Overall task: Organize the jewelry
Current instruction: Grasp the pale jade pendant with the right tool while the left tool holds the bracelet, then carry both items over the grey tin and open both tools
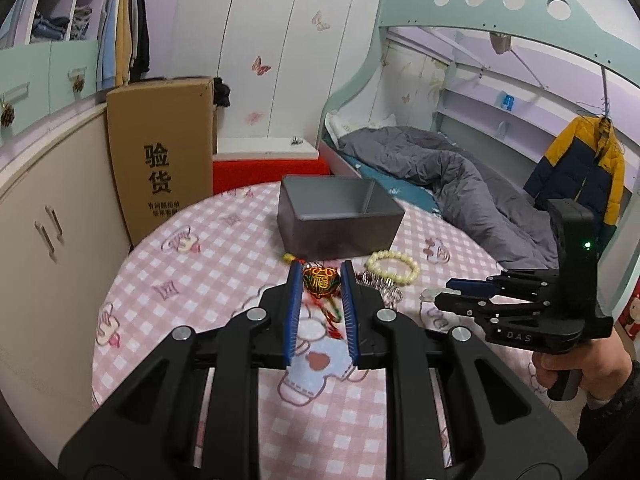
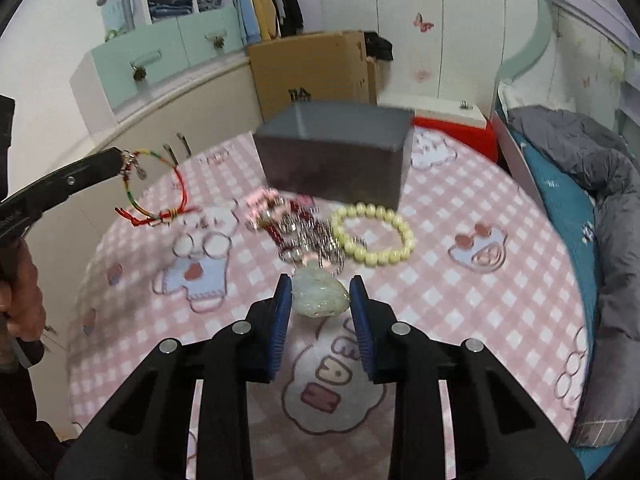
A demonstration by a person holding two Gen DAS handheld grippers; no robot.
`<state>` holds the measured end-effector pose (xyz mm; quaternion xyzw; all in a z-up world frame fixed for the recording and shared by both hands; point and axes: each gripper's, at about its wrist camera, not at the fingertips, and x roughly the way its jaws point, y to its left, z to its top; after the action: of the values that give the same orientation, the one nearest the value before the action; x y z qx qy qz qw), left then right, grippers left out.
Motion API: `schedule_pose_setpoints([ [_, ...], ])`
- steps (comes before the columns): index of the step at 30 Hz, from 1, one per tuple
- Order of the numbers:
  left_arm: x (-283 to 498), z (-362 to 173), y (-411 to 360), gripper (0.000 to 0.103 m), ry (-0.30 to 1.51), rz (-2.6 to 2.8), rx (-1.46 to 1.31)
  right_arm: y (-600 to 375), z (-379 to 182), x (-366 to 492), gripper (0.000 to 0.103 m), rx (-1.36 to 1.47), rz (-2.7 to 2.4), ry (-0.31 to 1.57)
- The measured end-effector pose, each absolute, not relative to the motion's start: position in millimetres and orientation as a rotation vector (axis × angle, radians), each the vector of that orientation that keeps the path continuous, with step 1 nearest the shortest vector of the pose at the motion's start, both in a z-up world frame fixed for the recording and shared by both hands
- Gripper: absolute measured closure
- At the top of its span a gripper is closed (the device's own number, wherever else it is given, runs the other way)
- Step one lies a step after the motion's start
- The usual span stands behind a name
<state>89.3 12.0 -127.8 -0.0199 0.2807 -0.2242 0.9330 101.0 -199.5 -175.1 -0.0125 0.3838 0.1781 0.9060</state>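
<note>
My left gripper (image 1: 320, 276) is shut on a red and gold charm (image 1: 320, 282) whose red, green and yellow cord bracelet (image 2: 154, 190) hangs from it above the table. My right gripper (image 2: 320, 292) is open with a pale green jade pendant (image 2: 318, 294) lying between its fingers on the table. A cream bead bracelet (image 2: 374, 234) and a silver and red tangle of jewelry (image 2: 304, 232) lie in front of an open grey box (image 1: 340, 214), which also shows in the right wrist view (image 2: 336, 156).
The round table has a pink checked cloth (image 1: 208, 264). A tall cardboard box (image 1: 164, 152) stands behind it at the left, a cabinet (image 1: 48, 216) further left. A bed with a grey quilt (image 1: 460, 176) is at the right.
</note>
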Motion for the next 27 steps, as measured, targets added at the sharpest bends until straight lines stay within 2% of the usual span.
schedule_pose_setpoints([
  [9,106,-82,1,0.084,0.477,-0.493,-0.021,-187,-113,117,0.075,-0.053,0.418,0.659],
  [15,146,-45,-15,0.084,0.435,-0.559,-0.033,-186,-68,168,0.076,-0.028,0.435,0.577],
  [22,215,-49,-39,0.081,0.505,-0.588,-0.080,-200,-84,239,0.075,0.069,0.417,0.677],
  [23,228,-57,-43,0.075,0.545,-0.567,-0.076,-202,-90,247,0.075,0.079,0.408,0.699],
  [25,246,-69,-48,0.013,0.591,-0.501,-0.064,-208,-105,264,0.073,0.116,0.386,0.755],
  [27,254,-79,-46,0.010,0.575,-0.432,-0.052,-214,-115,271,0.045,0.159,0.365,0.783],
])
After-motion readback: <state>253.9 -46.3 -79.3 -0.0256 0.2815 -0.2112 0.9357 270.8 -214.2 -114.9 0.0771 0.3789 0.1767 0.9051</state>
